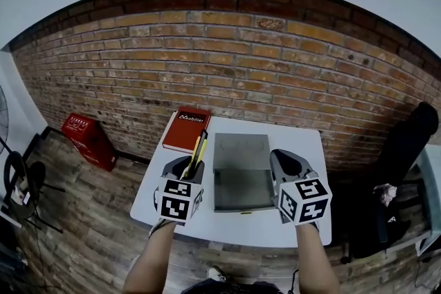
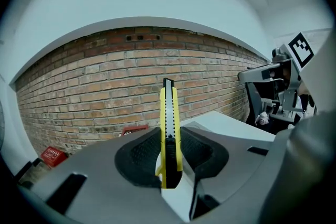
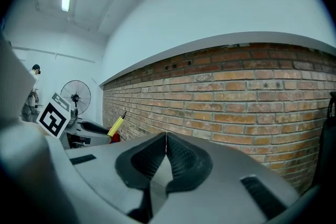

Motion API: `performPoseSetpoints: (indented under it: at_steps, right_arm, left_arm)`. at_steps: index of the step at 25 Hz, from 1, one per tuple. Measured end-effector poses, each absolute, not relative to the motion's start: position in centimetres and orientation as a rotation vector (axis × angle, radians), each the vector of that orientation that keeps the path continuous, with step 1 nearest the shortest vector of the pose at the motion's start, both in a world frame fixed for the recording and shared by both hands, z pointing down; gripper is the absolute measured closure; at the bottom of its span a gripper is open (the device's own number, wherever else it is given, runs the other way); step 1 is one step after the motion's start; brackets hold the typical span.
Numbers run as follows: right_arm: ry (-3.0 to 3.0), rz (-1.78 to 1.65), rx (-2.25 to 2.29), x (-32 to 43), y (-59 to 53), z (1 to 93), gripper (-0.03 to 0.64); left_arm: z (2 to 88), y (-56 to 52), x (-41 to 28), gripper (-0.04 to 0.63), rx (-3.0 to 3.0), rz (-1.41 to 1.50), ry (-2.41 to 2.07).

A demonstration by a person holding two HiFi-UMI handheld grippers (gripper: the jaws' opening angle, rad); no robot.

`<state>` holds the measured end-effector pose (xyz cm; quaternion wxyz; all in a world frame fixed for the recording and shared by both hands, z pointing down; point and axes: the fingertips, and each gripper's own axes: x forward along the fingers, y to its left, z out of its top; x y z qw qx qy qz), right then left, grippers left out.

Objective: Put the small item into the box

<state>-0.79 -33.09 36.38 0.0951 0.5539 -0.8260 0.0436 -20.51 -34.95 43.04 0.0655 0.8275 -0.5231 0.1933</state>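
Left gripper (image 1: pixel 187 165) sits just left of the box (image 1: pixel 242 191), and in my left gripper view its jaws (image 2: pixel 169 140) pinch a yellow knife (image 2: pixel 169 128), the snap-off kind with a black slider. The pads press on the lower end of the knife, so the jaws stand wide but are not empty. The blade end sticks straight out past the fingertips toward the brick wall (image 2: pixel 105 92). From the head view the knife (image 1: pixel 198 150) is left of the box, outside it, held off the table, with its far tip pointing toward the red book (image 1: pixel 186 129).

Right gripper (image 1: pixel 286 162) hangs just right of the box. In the right gripper view its jaws (image 3: pixel 166 140) are pressed together at the tips with nothing between them. That view also catches the left gripper (image 3: pixel 86 131) off to its left with the yellow knife (image 3: pixel 116 125) poking up.

The box is grey, open and looks bare inside. It sits mid-table between my two grippers, with its lid part on the side toward the wall. The white table (image 1: pixel 303 148) carries the box and the red book, which lies beyond the box's far left corner. A red crate (image 1: pixel 89 141) is on the wood floor, well left of the box, against the wall
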Motion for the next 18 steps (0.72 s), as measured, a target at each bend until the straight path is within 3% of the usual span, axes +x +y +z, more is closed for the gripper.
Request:
performPoseSetpoints:
  at_steps: [18]
  right_arm:
    - [-2.425, 0.125, 1.738, 3.0, -35.4, 36.3, 0.595]
  left_arm:
    - [43.6, -38.2, -17.6, 0.465, 2.552, 0.629, -1.532]
